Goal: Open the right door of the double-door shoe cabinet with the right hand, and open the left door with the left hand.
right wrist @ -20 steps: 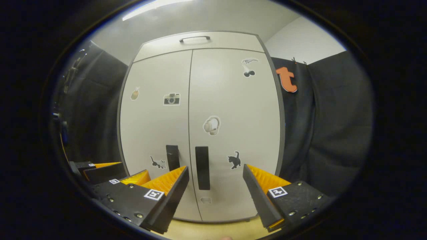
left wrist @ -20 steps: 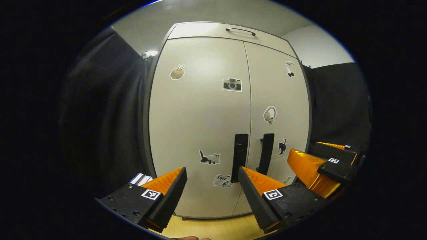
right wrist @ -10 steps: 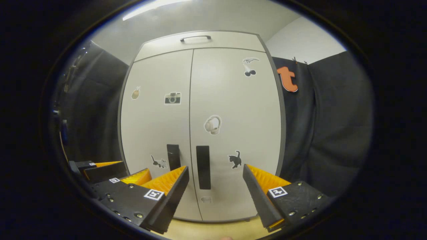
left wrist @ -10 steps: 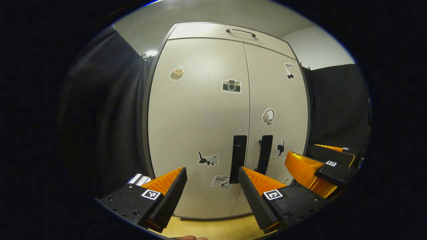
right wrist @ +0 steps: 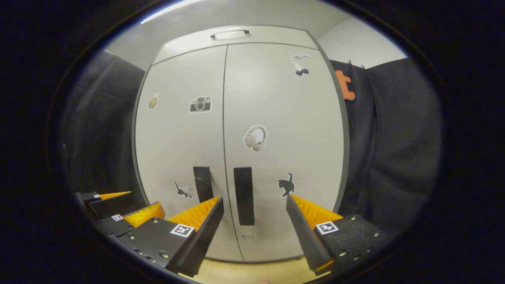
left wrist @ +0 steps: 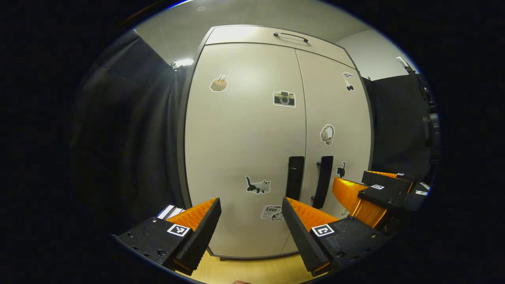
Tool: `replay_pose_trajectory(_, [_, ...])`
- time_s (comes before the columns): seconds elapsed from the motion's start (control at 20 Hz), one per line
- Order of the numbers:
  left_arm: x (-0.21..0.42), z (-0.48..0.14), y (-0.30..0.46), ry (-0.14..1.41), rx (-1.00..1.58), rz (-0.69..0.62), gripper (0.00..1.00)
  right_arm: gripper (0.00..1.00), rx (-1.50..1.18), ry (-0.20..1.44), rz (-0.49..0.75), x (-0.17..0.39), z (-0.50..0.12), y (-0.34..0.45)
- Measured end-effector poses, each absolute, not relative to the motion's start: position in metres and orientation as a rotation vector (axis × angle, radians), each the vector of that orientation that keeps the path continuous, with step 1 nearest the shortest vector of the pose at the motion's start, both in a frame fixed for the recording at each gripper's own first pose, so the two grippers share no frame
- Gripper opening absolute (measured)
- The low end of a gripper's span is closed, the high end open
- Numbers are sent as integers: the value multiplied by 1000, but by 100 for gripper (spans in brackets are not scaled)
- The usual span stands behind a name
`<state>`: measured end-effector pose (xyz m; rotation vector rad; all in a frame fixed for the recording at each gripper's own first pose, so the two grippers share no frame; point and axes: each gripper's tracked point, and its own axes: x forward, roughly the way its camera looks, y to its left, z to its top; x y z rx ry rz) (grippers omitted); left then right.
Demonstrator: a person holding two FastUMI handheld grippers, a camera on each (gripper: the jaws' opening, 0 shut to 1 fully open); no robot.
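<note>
The cabinet stands closed, both doors flush, in front of both tongs. The right tongs are apart and hold nothing, short of the cabinet, with the right door's handle between their tips in the right gripper view. The left tongs are likewise apart and empty, short of the cabinet, just left of the left door's handle in the left gripper view.

Left door beside right door (handles flanking the seam), drawer above.
</note>
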<state>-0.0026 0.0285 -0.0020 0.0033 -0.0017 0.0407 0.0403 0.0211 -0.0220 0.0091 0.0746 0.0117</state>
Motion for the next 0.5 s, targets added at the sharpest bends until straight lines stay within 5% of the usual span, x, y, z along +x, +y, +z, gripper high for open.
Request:
replay_pose_trajectory(0.15, [-6, -1, 44, -8, 0, 71, 96, 87, -37, 105, 4, 56, -40, 29])
replay_pose_trajectory(0.25, [-6, -2, 54, -7, 0, 86, 96, 67, -44, 128, -2, 70, -50, 30])
replay_pose_trajectory(0.35, [-6, -4, 63, -1, -1, 103, 96, 67, -34, 156, -6, 79, -59, 33])
replay_pose_trajectory(0.45, [-4, -6, 71, 6, -12, 113, 96, 51, -34, 159, -20, 88, -62, 31])
replay_pose_trajectory(0.5, [-3, -8, 73, 10, -17, 114, 96, 51, -37, 162, -24, 92, -63, 31])
